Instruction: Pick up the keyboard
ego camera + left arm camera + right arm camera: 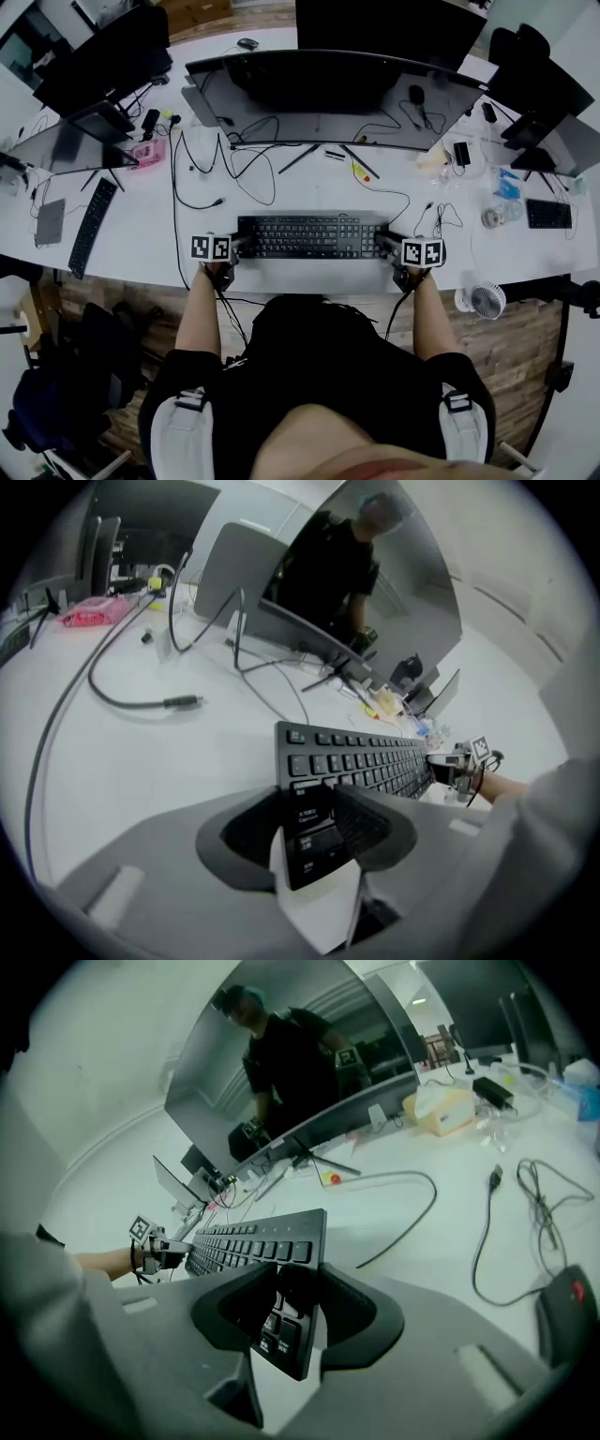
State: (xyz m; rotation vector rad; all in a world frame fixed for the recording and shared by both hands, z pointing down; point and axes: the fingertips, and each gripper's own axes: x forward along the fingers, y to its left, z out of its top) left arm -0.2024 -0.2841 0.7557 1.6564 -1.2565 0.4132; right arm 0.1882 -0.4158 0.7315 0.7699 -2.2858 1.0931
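Left gripper (241, 244) and right gripper (385, 244) bracket the ends of a black keyboard (311, 236), low at the front of the desk (281, 192) in the head view. Left gripper view: jaws clamped on the keyboard's left end. Right gripper view: jaws clamped on its right end, with its cable (412, 1206) trailing away. Best to raise both ends together and level, leaving the cable slack.

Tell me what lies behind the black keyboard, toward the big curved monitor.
Behind the keyboard lie bare white desk, looped black cables, two thin stand legs of the monitor and a small yellow item. The monitor covers the desk strip beneath its screen.
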